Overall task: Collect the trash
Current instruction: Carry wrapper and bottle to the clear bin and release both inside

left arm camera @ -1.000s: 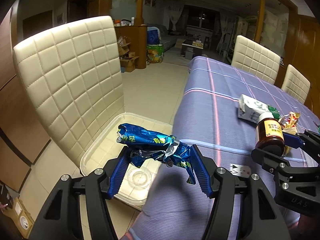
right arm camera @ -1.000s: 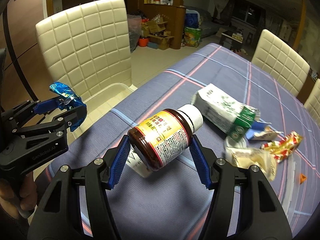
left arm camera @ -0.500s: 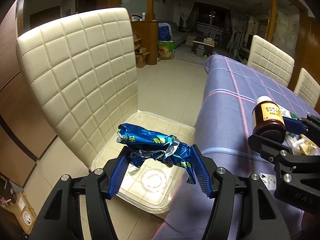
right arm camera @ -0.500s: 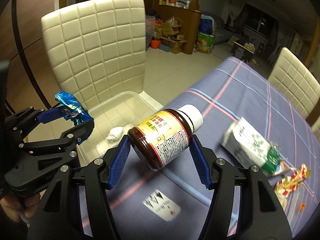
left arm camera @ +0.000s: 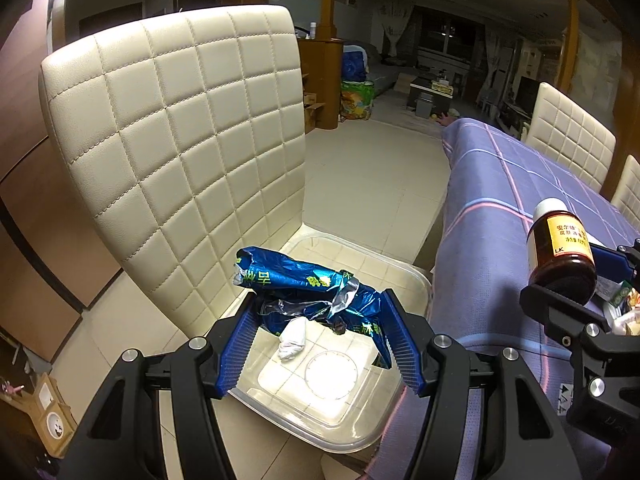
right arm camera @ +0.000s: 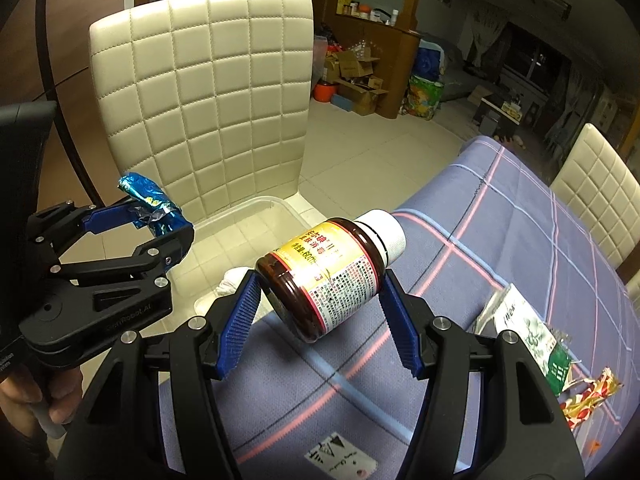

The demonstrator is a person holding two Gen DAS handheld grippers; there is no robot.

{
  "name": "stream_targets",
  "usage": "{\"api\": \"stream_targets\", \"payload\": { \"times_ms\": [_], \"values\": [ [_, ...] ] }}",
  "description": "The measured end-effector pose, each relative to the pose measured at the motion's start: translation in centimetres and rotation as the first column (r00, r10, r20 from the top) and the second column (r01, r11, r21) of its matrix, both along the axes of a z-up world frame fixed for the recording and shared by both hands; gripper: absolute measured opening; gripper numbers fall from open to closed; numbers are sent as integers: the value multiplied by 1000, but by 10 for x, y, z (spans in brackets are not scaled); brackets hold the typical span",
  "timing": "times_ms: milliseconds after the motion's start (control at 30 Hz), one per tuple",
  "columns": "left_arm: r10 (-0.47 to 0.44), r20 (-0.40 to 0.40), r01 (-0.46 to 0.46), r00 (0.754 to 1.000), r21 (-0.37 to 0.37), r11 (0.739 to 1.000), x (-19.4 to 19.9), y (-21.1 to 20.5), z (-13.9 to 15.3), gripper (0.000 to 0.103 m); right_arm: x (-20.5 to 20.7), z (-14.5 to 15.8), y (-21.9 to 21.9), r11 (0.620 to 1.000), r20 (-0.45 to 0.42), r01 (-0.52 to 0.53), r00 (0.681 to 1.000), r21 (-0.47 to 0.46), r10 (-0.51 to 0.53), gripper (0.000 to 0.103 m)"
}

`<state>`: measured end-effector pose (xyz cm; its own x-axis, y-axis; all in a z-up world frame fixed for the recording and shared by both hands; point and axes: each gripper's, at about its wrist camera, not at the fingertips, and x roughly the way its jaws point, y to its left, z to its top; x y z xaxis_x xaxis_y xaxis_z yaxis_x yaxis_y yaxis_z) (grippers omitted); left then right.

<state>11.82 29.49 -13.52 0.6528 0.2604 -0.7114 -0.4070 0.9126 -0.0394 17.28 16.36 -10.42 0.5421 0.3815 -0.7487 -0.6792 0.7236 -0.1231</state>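
My left gripper (left arm camera: 318, 326) is shut on a crumpled blue foil wrapper (left arm camera: 304, 288), held above a clear plastic bin (left arm camera: 416, 280) that rests on a cream chair seat. A white crumpled tissue (left arm camera: 292, 338) lies inside the bin. My right gripper (right arm camera: 320, 300) is shut on a brown bottle (right arm camera: 332, 276) with a white cap and yellow label, held tilted over the table's edge next to the bin (right arm camera: 260, 204). In the right wrist view the left gripper (right arm camera: 156, 224) with the blue wrapper (right arm camera: 150, 204) hangs at the left. The bottle (left arm camera: 560, 252) shows at the right of the left wrist view.
A quilted cream chair back (left arm camera: 180, 152) rises behind the bin. The table with a purple checked cloth (right arm camera: 500, 240) carries a green-white carton (right arm camera: 532, 340), a red-yellow wrapper (right arm camera: 588, 400) and a paper card (right arm camera: 340, 456). More cream chairs (right arm camera: 600, 188) stand along its far side. A hand (right arm camera: 60, 400) grips the left tool.
Both grippers have shifted left, off the table toward the chair. The bin now lies under the wrapper and the tissue inside shows. Both grips are unchanged.
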Motion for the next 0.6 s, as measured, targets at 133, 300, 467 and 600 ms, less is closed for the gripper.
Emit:
{"api": "stream_targets", "payload": {
  "times_ms": [133,300,467,600],
  "values": [
    [13,-8,-13,1000,-7,1000,1,6,-5,60,6,-3,4,1000,-9,-2,1000,-4,2,62],
    [40,-20,-40,999,-26,999,1,15,-11,60,8,-7,11,1000,-13,-9,1000,-9,9,62],
    [57,-26,-58,998,-32,998,1,22,-16,60,11,-9,17,1000,-10,-11,1000,-15,11,62],
    [64,-28,-65,998,-37,997,2,25,-17,60,13,-8,19,1000,21,-2,1000,-18,3,75]
  ]
}}
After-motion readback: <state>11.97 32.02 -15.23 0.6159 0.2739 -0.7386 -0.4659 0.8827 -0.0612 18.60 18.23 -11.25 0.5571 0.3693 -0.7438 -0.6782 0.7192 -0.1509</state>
